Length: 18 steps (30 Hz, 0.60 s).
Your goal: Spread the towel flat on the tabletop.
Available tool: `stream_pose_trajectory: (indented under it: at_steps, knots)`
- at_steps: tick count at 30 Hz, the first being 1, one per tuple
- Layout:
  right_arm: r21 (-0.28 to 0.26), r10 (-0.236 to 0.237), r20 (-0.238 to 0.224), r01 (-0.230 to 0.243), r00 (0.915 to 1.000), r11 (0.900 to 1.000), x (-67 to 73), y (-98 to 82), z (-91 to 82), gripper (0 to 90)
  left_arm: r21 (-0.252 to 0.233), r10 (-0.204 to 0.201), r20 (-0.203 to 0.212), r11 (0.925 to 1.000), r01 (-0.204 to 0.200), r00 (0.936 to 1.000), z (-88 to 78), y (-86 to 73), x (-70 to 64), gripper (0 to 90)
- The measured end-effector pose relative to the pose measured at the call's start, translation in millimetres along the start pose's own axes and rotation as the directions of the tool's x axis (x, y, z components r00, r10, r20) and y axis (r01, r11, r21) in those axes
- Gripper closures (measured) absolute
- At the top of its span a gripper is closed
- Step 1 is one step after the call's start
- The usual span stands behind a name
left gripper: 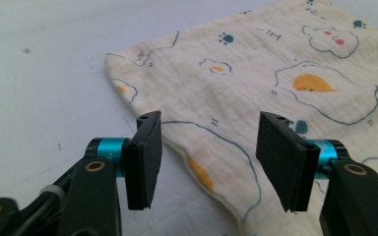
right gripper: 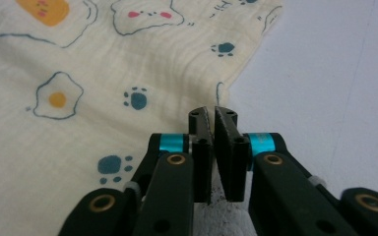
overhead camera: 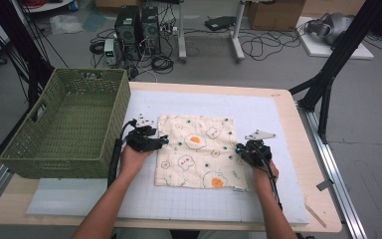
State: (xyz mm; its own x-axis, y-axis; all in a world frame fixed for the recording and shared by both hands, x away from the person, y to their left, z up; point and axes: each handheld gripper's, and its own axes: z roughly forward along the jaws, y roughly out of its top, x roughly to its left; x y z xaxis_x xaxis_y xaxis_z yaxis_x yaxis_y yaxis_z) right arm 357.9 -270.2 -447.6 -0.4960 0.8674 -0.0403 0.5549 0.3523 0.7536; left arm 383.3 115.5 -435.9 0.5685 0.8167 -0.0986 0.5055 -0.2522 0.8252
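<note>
Your cloth lies flat at the centre of the frame on the white mat covering the tabletop, just right of the green basket. Your left tongs stand spread at its left edge — nothing between the pads. Your right tongs are pressed together, pinching the cloth's right edge.

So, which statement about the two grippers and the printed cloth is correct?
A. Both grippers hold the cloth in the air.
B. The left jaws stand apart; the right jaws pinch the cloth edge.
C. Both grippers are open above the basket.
B: the left gripper stands open at the printed cloth, while the right gripper is closed on its edge.
</note>
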Motion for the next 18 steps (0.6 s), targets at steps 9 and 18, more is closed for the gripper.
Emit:
stream_pose_trajectory:
  at_steps: [9,18]
  knots:
    - [-0.08,-0.034,-0.014,0.033,0.9993,0.996,2.2,-0.6,-22.8,61.6,0.072,0.038,0.07,0.9965,-0.043,0.9968,-15.6,-22.2,-9.2,48.5]
    - [-0.105,-0.126,-0.096,0.115,0.9874,0.988,18.9,-19.7,-49.4,56.6,0.034,0.074,0.178,0.9961,-0.081,0.9812,-36.0,-40.1,-21.1,53.8]
